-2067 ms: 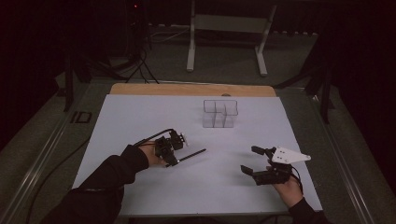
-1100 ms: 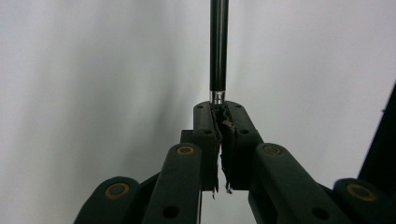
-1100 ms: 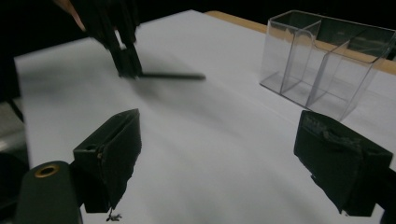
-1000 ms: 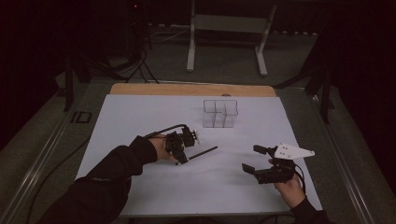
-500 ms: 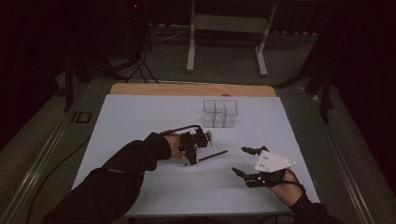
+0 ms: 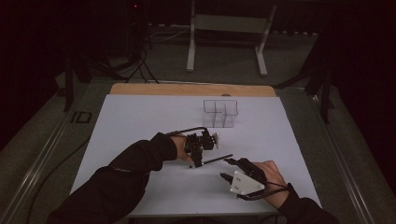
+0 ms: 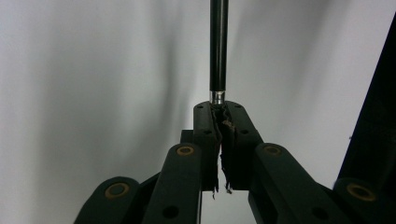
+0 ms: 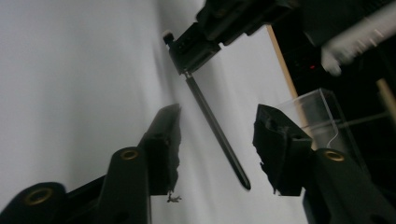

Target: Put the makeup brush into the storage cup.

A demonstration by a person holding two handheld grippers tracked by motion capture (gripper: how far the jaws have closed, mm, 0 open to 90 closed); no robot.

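Low in the middle of the high view, the left tongs (image 6: 200, 148) were clamped on one end of a thin black rod (image 6: 218, 159). Its long axis ran right toward the right tongs (image 6: 228, 169), whose jaws stood apart around its free tip, not yet touching.

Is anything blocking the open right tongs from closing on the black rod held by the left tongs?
Nothing visible. The black rod already lies between the open right tongs, clamped at its other end by the left tongs.
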